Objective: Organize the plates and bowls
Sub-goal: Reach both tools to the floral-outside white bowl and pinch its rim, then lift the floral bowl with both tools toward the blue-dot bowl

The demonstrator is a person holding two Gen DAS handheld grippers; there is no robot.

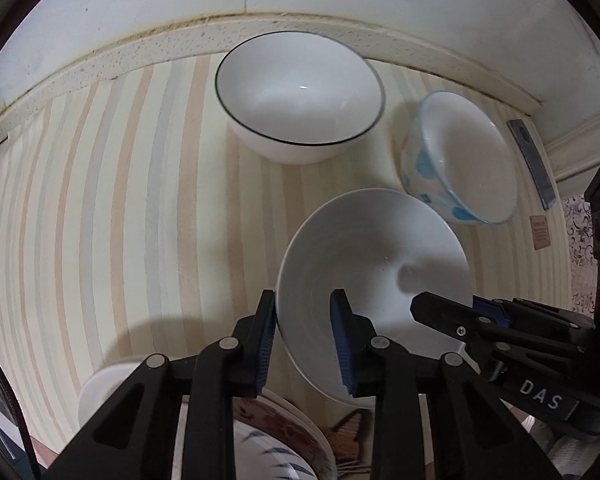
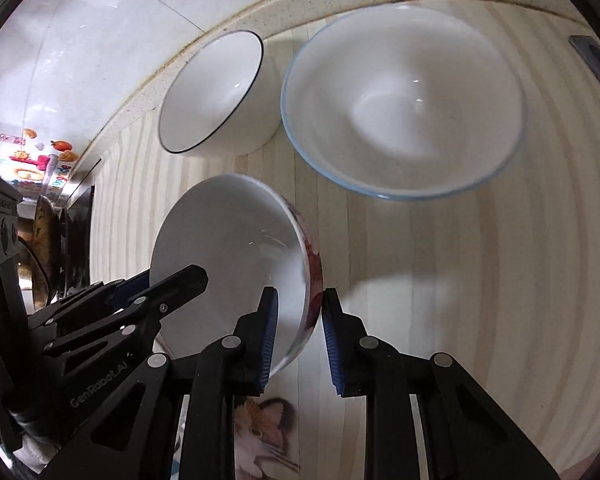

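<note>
A small white bowl [image 1: 372, 264] with a red pattern on its outside [image 2: 236, 248] hangs tilted above the striped mat [image 1: 120, 200]. My left gripper [image 1: 303, 304] is shut on its left rim, one finger inside and one outside. My right gripper [image 2: 299, 296] is shut on the opposite rim and enters the left wrist view from the right [image 1: 448, 306]. The left gripper [image 2: 168, 276] shows at the left of the right wrist view. Behind stand a black-rimmed white bowl [image 1: 300, 96] [image 2: 216, 96] and a blue-spotted bowl [image 1: 460, 156] [image 2: 404, 100].
Under my left gripper lie a patterned plate [image 1: 276, 440] and a small white dish [image 1: 100, 392]. A speckled ledge [image 1: 140, 48] and tiled wall close the back. A grey flat object [image 1: 532, 160] lies at the mat's right edge. A cat picture [image 2: 260, 432] is printed on the mat.
</note>
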